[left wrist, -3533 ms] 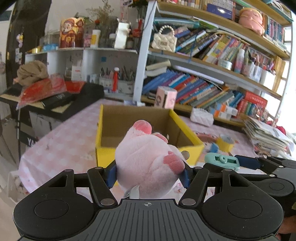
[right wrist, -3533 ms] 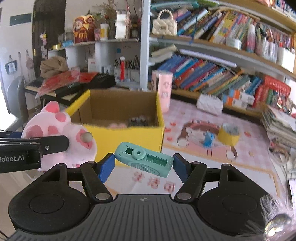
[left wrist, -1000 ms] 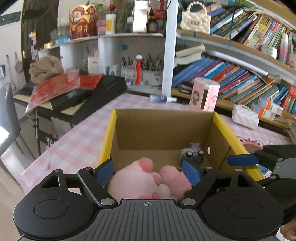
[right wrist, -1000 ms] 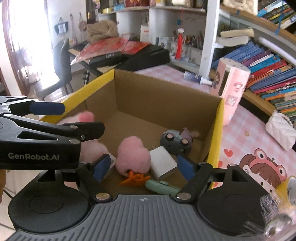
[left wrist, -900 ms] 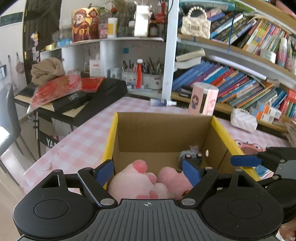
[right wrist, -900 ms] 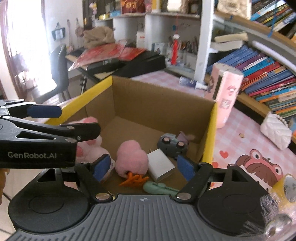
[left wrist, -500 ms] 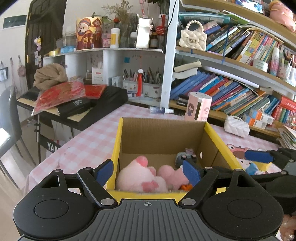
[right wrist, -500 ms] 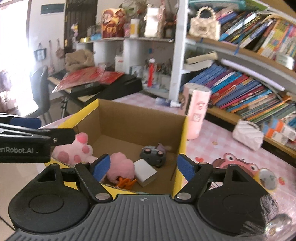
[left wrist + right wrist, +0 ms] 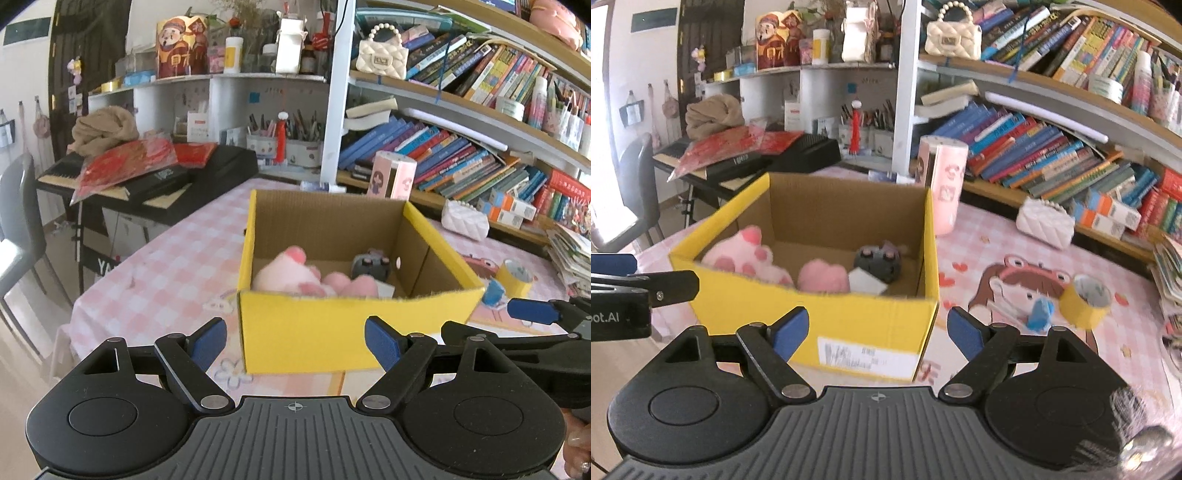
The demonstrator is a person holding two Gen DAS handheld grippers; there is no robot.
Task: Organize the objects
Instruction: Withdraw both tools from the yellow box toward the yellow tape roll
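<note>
On the checked surface point(image 9: 979, 236) our yellow box point(image 9: 820, 317) already holds the soft pink plush point(image 9: 746, 254). Just right of it sit a yellow tape roll point(image 9: 1084, 301), light and stiff, best pinched across its rim, and a small blue piece point(image 9: 1039, 314). We hold the left gripper point(image 9: 295, 341) open and empty; the right gripper point(image 9: 873, 332) is opening, nothing between its jaws.

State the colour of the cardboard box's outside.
Yellow; the cardboard box shows best in the right wrist view.
</note>
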